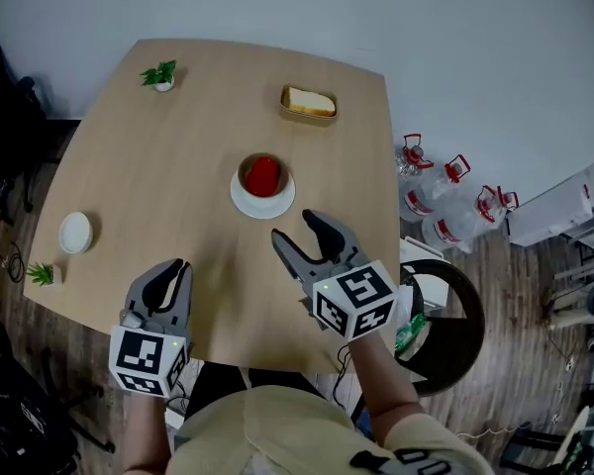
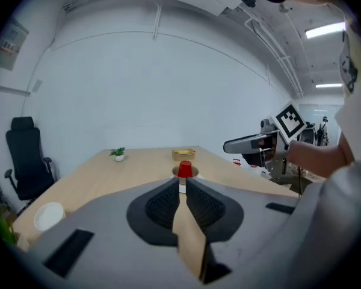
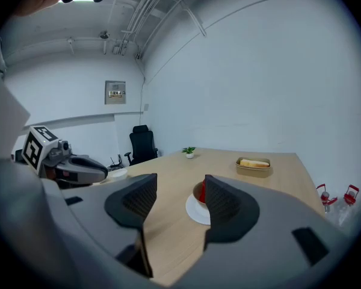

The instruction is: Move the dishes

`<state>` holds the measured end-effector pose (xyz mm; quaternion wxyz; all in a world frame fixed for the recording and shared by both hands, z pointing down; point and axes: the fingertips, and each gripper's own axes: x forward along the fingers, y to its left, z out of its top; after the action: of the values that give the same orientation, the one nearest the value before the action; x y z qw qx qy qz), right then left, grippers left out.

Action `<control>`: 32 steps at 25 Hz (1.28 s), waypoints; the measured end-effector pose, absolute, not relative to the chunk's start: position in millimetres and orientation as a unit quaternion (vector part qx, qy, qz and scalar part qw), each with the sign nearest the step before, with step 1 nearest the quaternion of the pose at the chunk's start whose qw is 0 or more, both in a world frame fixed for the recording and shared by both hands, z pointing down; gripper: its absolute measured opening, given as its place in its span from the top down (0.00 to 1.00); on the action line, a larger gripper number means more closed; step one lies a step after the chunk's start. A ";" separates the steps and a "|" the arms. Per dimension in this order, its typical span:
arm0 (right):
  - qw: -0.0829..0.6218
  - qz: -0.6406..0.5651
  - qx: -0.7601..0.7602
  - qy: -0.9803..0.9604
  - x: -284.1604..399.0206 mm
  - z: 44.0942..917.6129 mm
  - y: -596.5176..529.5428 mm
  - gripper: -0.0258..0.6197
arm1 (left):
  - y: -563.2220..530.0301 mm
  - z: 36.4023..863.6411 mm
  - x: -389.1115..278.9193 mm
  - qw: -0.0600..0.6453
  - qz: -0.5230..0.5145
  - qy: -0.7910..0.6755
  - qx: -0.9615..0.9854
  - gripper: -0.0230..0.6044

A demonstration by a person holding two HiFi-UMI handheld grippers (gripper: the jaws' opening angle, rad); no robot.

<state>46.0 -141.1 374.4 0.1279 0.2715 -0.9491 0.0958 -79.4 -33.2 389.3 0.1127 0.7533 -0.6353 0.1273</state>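
Note:
A white saucer point(image 1: 246, 204) at the middle of the wooden table point(image 1: 158, 156) carries a brown bowl with a red cup point(image 1: 263, 175) upside down in it. A tan tray with bread point(image 1: 309, 103) lies beyond it, and a small white dish point(image 1: 75, 233) sits near the left edge. My right gripper point(image 1: 295, 228) stands open just short of the saucer point(image 3: 195, 212), nothing between its fingers. My left gripper point(image 1: 168, 283) is shut and empty near the front edge; the red cup point(image 2: 185, 169) shows straight ahead past its tips point(image 2: 182, 188).
Small potted plants stand at the far left corner point(image 1: 160, 75) and the near left edge point(image 1: 42, 274). Water jugs point(image 1: 445, 196) and a round black seat point(image 1: 445, 315) are on the floor right of the table. A black office chair point(image 2: 27, 161) stands at the left.

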 end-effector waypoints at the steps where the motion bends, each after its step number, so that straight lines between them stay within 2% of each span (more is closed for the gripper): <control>1: 0.131 0.095 0.275 -0.948 40.1 375.7 -147.8 0.58 | -36.9 389.0 -86.2 0.110 0.134 -0.636 0.752 0.93; 15: 0.181 0.135 0.355 -0.907 -18.6 432.1 -228.1 0.56 | -115.2 392.5 -158.0 0.108 0.112 -0.610 0.777 0.93; 32: 0.215 0.145 0.429 -0.865 -37.4 484.8 -284.5 0.51 | -161.4 443.3 -175.2 0.159 0.107 -0.578 0.794 0.93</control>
<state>-37.4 -284.5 484.8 0.2152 0.4289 -0.8653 0.1448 -175.2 -161.4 443.3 0.1587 0.7936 -0.5776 0.1067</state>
